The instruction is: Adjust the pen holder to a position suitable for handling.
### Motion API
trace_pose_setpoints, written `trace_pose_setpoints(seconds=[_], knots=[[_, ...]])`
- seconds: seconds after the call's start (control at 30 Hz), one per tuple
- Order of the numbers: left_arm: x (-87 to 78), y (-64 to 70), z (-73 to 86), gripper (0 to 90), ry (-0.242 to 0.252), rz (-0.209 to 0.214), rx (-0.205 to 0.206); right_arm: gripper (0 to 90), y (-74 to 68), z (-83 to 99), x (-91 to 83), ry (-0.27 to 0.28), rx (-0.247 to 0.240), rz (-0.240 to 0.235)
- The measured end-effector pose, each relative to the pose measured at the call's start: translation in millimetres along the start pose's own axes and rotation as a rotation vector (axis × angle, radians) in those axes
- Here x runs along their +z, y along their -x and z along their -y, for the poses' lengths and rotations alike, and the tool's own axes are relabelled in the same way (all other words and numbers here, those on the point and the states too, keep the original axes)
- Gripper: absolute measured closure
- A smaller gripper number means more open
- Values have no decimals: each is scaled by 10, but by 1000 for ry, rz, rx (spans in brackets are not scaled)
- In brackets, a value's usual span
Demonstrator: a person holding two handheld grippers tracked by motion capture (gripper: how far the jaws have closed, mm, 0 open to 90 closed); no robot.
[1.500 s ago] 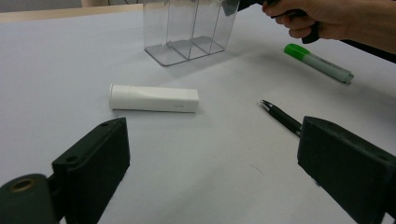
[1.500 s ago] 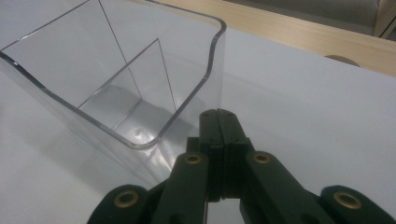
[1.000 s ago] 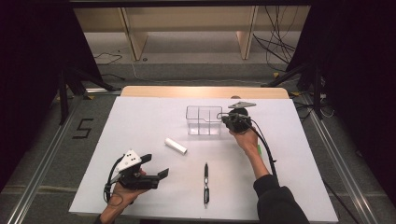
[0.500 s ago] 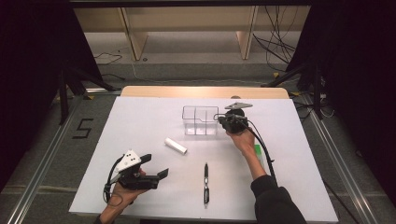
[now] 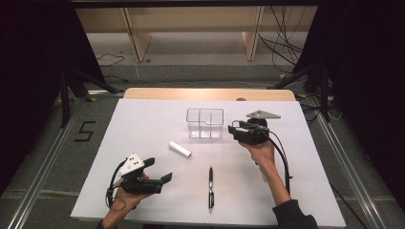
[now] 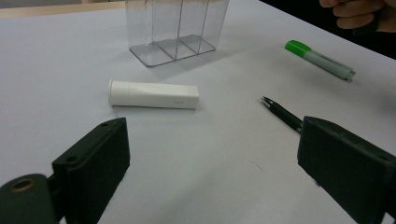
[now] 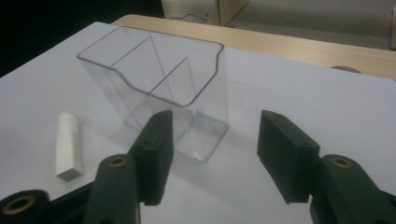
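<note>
High view, right tool [image 5: 235, 130] jaws apart just beside clear box [image 5: 205, 123] mid table [image 5: 143, 124], left tool [image 5: 160, 171] jaws wide apart near front edge, white tube [image 5: 179, 149] and pen [image 5: 210, 187] lying between, apart.

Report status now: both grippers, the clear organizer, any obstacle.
Left gripper open, empty. Right gripper open, beside clear organizer, apart. Organizer upright, empty. Nothing blocking.
</note>
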State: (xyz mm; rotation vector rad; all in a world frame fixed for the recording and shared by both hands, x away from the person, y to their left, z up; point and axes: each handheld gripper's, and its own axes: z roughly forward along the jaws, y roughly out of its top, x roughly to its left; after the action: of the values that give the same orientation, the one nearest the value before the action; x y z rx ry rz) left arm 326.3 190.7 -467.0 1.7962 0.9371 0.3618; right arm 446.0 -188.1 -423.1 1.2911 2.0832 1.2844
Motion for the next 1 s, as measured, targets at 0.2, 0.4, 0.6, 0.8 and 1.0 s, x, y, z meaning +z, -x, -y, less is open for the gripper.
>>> trace_pose_setpoints(seconds=[0.2,0.4,0.6,0.8,1.0], knots=[[-6,-3,0,90,2,-2,-1,340,-197,189,-186,16,20,-72],[-17,-6,-3,90,4,-4,-2,285,-385,293,-236,-35,-24,-102],[-28,-3,-4,90,8,-7,-4,255,-565,333,-297,-55,-47,-123],[-28,-16,-5,90,9,-9,-10,247,-695,392,-250,-82,-79,-149],[-23,-19,-8,90,8,-10,-12,189,-848,457,-203,-125,-84,-167]])
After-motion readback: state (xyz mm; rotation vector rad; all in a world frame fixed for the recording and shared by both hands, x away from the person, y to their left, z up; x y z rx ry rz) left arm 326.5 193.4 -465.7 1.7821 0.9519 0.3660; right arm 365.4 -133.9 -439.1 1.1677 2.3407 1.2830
